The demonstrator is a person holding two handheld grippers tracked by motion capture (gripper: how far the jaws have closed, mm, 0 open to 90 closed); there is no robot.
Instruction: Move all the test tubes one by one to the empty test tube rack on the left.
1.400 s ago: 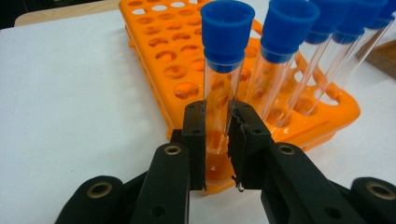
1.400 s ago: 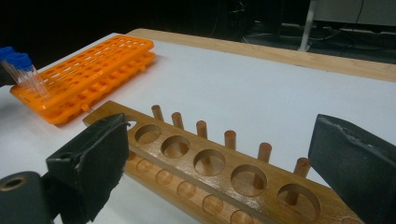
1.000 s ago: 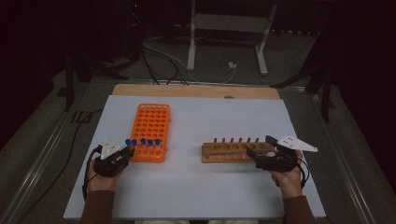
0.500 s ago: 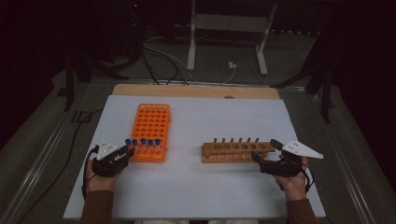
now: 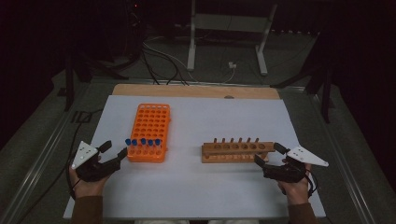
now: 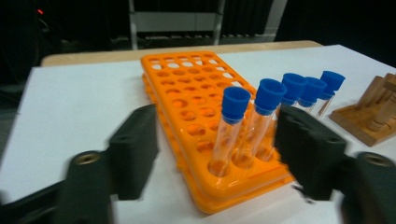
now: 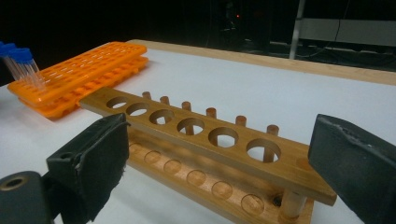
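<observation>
The white surface (image 5: 201, 186) spans the middle of the high view, with a wooden strip along its twelve-o'clock edge. On it, toward nine o'clock, lies the orange rack (image 5: 150, 130), its five blue-capped tubes (image 5: 143, 142) standing in the row at its six-o'clock end. Toward three o'clock sits the wooden rack (image 5: 237, 151), its six holes bare.

The left gripper (image 5: 114, 154) lies at about eight o'clock, just beside the orange rack's near corner. Its fingers (image 6: 133, 149) have just been opening and now stand wide apart; in the left gripper view the nearest tubes rise between them, untouched by either pad.

The right gripper (image 5: 267, 156) sits at about four o'clock, by the wooden rack's right end. Its fingers (image 7: 100, 154) are spread wide, holding nothing, with the rack's end between them and apart from both.
</observation>
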